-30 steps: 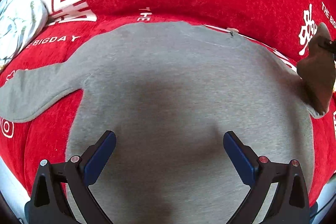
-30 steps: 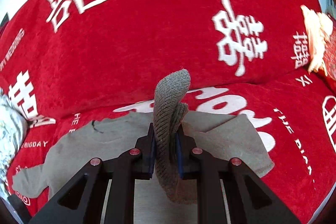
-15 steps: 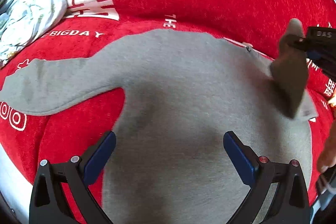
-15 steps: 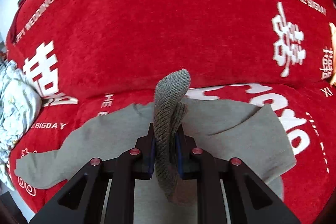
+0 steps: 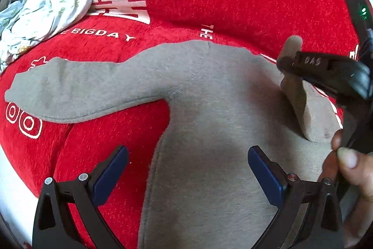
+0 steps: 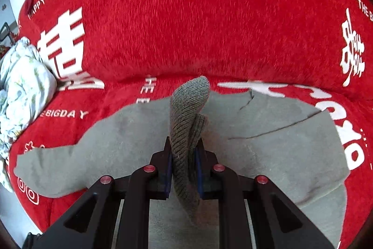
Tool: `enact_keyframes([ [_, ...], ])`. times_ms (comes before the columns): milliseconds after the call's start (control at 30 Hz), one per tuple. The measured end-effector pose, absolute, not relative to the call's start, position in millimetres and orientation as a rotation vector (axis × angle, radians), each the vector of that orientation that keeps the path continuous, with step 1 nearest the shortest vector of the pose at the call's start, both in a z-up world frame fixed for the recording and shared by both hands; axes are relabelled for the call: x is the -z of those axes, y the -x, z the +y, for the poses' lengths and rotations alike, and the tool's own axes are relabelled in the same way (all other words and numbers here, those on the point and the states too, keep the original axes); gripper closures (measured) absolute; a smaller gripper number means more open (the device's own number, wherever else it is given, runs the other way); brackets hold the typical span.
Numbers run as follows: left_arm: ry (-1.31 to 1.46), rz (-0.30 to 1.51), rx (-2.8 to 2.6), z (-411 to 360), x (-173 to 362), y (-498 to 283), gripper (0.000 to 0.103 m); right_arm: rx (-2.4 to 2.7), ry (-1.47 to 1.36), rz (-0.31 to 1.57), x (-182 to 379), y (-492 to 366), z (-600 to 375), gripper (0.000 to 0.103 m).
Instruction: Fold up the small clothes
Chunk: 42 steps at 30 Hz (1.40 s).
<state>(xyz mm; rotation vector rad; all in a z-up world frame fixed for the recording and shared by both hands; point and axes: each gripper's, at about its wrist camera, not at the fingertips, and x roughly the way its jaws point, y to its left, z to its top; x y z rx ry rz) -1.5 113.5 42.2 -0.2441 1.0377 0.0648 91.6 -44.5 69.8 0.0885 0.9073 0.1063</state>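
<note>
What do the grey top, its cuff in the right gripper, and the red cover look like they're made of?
Grey top: looks like soft brushed fleece or sweatshirt jersey, matte with fine fuzz. Cuff, pinched in the right gripper: ribbed knit, with clear vertical ribs. Red cover: seemingly chenille or plush, with a short nap that catches light and white lettering.

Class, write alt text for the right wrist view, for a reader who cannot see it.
The right tongs are shut on the ribbed cuff of a grey sweater, lifting it above the body of the garment. The sweater lies spread on a red cover with white lettering, and a pale floral bundle sits at far left.
</note>
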Motion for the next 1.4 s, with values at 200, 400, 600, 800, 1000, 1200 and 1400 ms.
enact_keyframes([
  [200,0.257,1.043,-0.078,121.6,-38.6,5.0,0.001,-0.126,-0.069,0.926,-53.4,-98.0,-26.3,0.085],
  [400,0.275,1.050,-0.093,130.8,-35.7,6.0,0.001,-0.148,-0.061,0.951,-40.0,-101.6,-11.7,0.085],
  [600,0.290,1.059,-0.101,133.6,-32.3,5.9,0.001,-0.222,-0.085,0.977,-28.4,-103.0,-5.0,0.074],
  [800,0.283,1.050,-0.117,133.1,-37.3,7.4,0.001,-0.335,-0.093,0.918,-47.1,-93.1,0.5,0.028],
  [1000,0.268,1.045,-0.110,123.2,-43.0,1.8,0.001,-0.181,-0.070,0.833,-72.6,-84.9,-69.5,0.024],
  [1200,0.237,1.048,-0.064,96.2,-47.8,-9.7,0.001,0.210,0.052,0.927,-37.8,-85.8,-175.8,0.024],
  [1400,0.174,1.028,-0.039,65.6,-65.6,-31.5,0.001,0.087,0.036,0.983,-1.1,-78.5,-151.9,0.024],
])
